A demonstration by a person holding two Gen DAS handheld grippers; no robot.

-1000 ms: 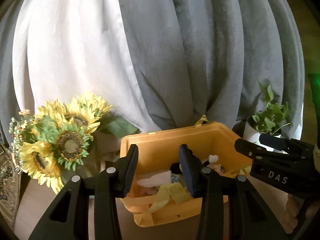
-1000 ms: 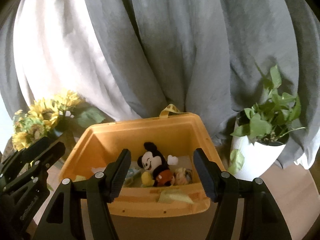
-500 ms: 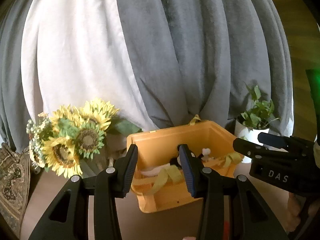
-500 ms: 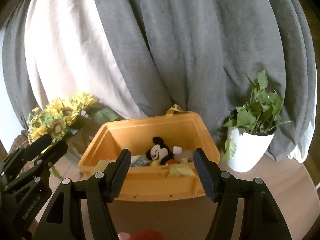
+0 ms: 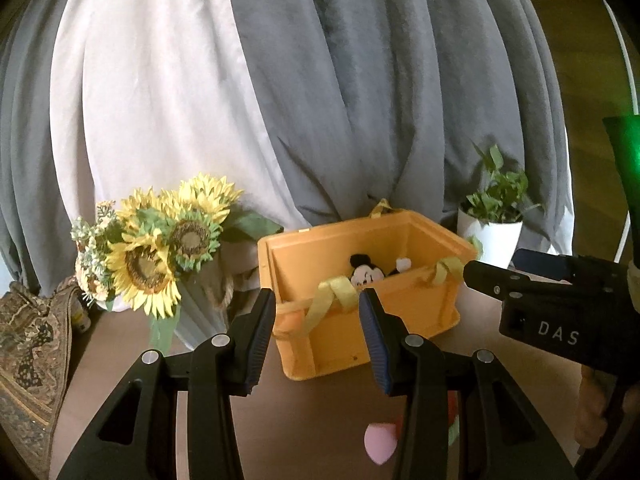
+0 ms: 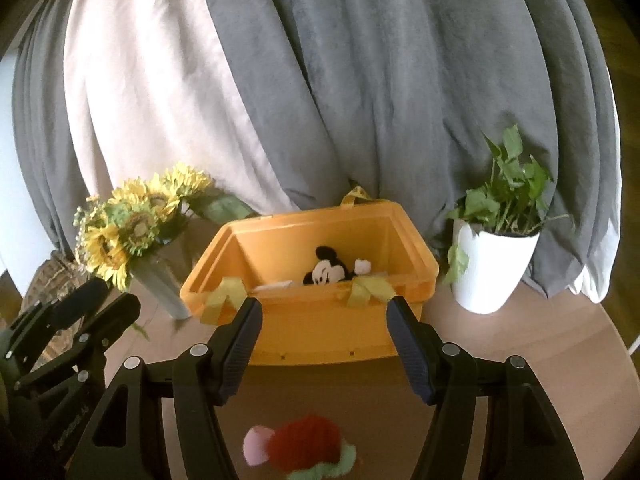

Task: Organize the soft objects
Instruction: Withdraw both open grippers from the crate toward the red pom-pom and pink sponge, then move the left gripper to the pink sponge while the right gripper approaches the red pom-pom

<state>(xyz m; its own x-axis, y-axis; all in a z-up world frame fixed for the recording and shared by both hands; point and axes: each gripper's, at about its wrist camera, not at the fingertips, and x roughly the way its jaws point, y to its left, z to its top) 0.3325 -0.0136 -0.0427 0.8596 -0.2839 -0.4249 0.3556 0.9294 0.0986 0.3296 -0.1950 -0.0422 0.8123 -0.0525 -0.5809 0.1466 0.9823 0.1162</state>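
An orange bin (image 5: 332, 344) (image 6: 320, 332) with yellow ribbon handles stands on the round wooden table. A Mickey Mouse plush (image 5: 366, 272) (image 6: 330, 270) lies inside it with other soft items. A red, pink and green plush toy (image 6: 300, 450) lies on the table in front of the bin; its pink part (image 5: 380, 442) shows low in the left wrist view. My left gripper (image 5: 318, 320) is open and empty, held back from the bin. My right gripper (image 6: 324, 328) is open and empty above the red plush.
A sunflower bouquet (image 5: 160, 248) (image 6: 132, 224) in a vase stands left of the bin. A white potted plant (image 5: 492, 224) (image 6: 496, 264) stands to its right. Grey and white curtains (image 5: 280, 80) hang behind. A patterned cloth (image 5: 28, 360) lies at far left.
Both grippers have pulled back from the bin, which looks smaller now. The red plush on the table has come into view below the right gripper.
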